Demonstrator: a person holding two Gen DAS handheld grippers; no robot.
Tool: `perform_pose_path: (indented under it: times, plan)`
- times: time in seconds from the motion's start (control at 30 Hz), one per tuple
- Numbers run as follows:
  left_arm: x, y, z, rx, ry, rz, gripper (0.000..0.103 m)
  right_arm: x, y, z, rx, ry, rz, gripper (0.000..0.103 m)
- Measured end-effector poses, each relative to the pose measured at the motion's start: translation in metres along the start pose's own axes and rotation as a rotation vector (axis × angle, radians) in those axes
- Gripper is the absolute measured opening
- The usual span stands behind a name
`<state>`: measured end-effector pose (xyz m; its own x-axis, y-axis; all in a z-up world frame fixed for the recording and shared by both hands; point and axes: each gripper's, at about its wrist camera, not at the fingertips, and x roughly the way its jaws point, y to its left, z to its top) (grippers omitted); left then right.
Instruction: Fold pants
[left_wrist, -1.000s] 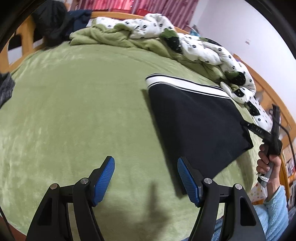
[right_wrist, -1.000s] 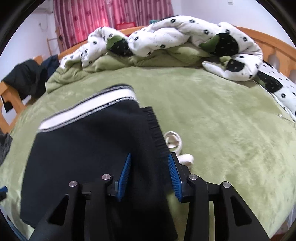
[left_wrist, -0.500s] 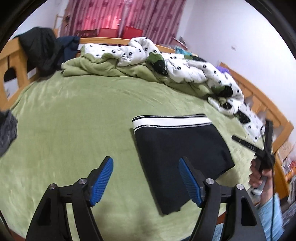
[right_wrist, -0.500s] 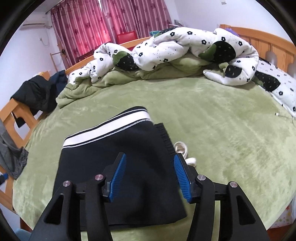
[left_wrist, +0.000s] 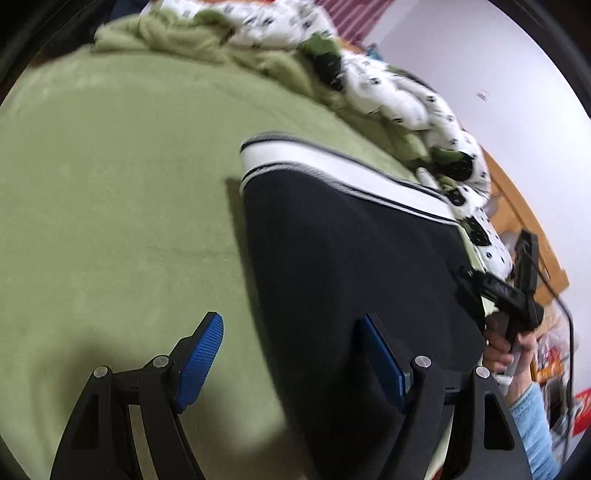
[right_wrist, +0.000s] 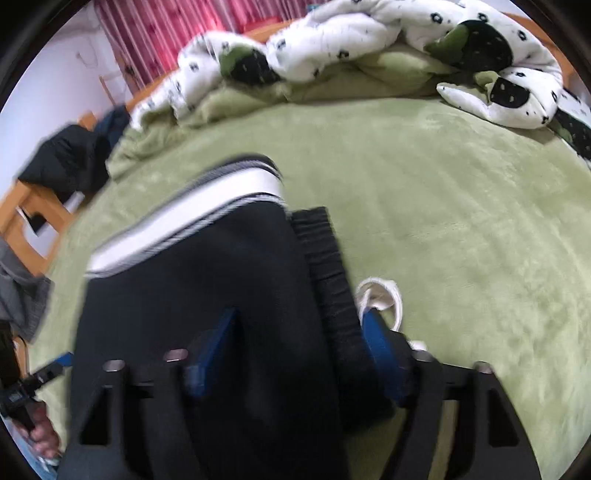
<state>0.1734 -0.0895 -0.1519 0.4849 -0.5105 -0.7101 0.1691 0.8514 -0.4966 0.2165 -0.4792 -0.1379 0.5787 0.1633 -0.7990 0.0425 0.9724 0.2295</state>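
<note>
Both claws have dropped closer; right claw has just spread, left claw released, both straddling edges of the folded black white-banded pants for another fold.

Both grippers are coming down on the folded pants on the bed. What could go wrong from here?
1. The white drawstring loops out beside the ribbed waistband, right at the right gripper; its jaws have just been opening, and closing could snag the cord instead of cloth.
2. The left gripper straddles the pants edge, one pad over the green blanket: it might pinch blanket along with fabric.
3. Both views are motion-blurred; a hasty grab may disturb the fold.
</note>
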Motion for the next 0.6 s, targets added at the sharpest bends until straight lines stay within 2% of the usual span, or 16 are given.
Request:
perform_pose_path:
  times: [0.1, 0.13, 0.17, 0.23, 0.3, 0.33, 0.37, 0.4, 0.43, 0.47, 0.6]
  plan:
    - [0.022, 0.011, 0.008, -0.054, 0.004, -0.079, 0.075, 0.015, -0.003, 0.005, -0.039, 0.038, 0.063, 0.086]
    - [0.026, 0.010, 0.010, -0.051, -0.001, -0.093, 0.075, 0.018, -0.003, 0.007, -0.047, 0.050, 0.084, 0.083]
    - [0.032, 0.007, 0.013, -0.042, 0.005, -0.101, 0.071, 0.020, -0.002, 0.008, -0.057, 0.066, 0.120, 0.074]
    - [0.042, 0.000, 0.017, -0.041, 0.028, -0.127, 0.059, 0.022, -0.001, 0.009, -0.065, 0.088, 0.152, 0.069]
    - [0.039, -0.005, 0.019, -0.044, 0.000, -0.129, 0.034, 0.021, -0.003, 0.011, -0.051, 0.102, 0.174, 0.066]
    - [0.026, -0.006, 0.018, -0.042, -0.068, -0.143, 0.017, 0.017, -0.005, 0.012, -0.023, 0.095, 0.195, 0.059]
    - [0.018, -0.008, 0.019, -0.033, -0.091, -0.152, 0.016, 0.011, -0.007, 0.012, 0.003, 0.081, 0.206, 0.053]
    - [0.014, -0.013, 0.022, -0.006, -0.070, -0.162, 0.015, 0.004, -0.003, 0.012, 0.007, 0.067, 0.204, 0.049]
    - [0.010, -0.016, 0.024, 0.006, -0.063, -0.161, 0.013, -0.006, 0.003, 0.012, -0.002, 0.041, 0.195, 0.035]
    - [0.008, -0.015, 0.025, -0.006, -0.065, -0.168, 0.012, -0.017, 0.011, 0.013, 0.000, 0.021, 0.204, 0.028]
    - [-0.017, -0.001, 0.029, -0.062, -0.057, -0.227, 0.010, -0.046, 0.048, 0.016, 0.027, -0.031, 0.199, 0.024]
